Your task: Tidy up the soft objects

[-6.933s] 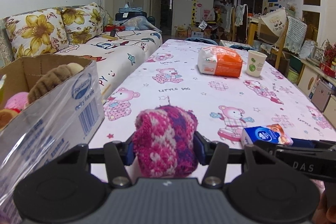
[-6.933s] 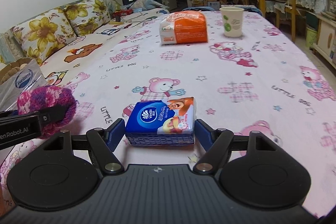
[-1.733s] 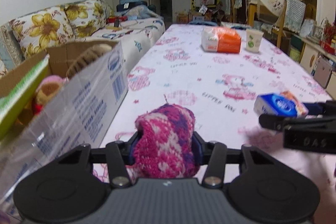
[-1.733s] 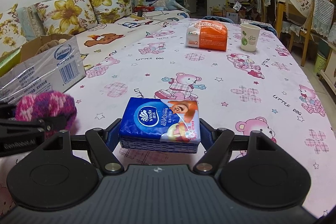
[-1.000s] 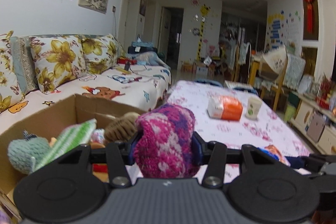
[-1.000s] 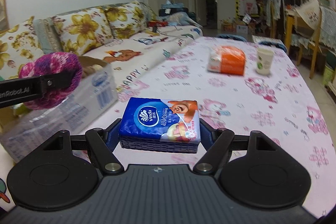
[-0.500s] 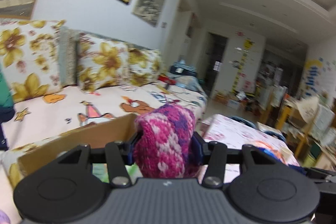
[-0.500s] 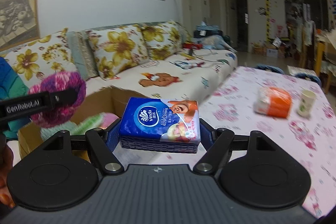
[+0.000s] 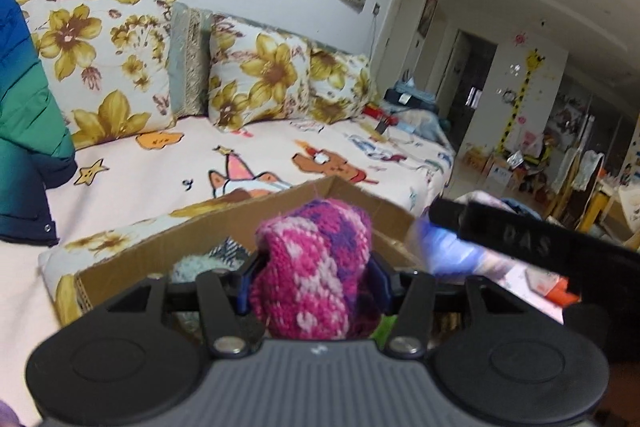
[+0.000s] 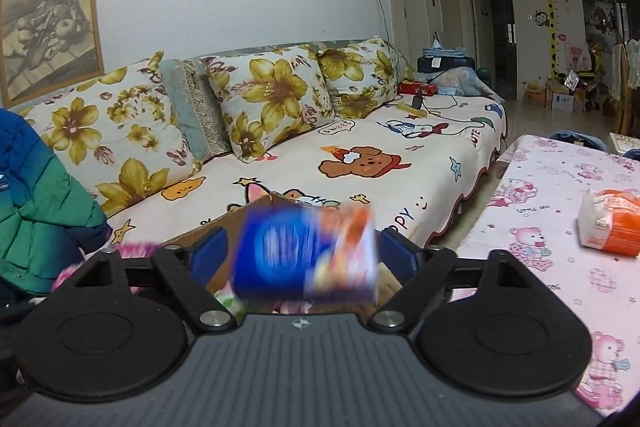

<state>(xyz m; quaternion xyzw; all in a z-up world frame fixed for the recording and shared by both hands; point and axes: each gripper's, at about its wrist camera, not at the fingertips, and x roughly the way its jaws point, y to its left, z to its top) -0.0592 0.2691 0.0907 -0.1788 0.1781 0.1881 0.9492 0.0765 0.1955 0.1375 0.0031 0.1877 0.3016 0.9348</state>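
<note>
My left gripper [image 9: 312,275] is shut on a pink and purple knitted ball [image 9: 314,267] and holds it over the open cardboard box [image 9: 160,251]. A pale green soft toy [image 9: 192,267] shows inside the box. My right gripper [image 10: 304,255] has its fingers [image 10: 208,253] spread wide. The blue tissue pack [image 10: 306,255] sits blurred between them with a gap on each side, above the box [image 10: 224,223]. In the left wrist view the right gripper [image 9: 452,247] reaches in from the right with the blurred blue pack [image 9: 448,247].
A sofa [image 10: 360,147] with flowered cushions [image 10: 272,95] runs behind the box. A blue-green jacket [image 10: 36,203] lies at the left. The table with the pink bear cloth [image 10: 560,227] is at the right, bearing an orange and white pack [image 10: 612,223].
Both grippers have swung left over the box. The right gripper's fingers have opened and the tissue pack is now blurred and loose between them. The left gripper still holds the knitted ball.
</note>
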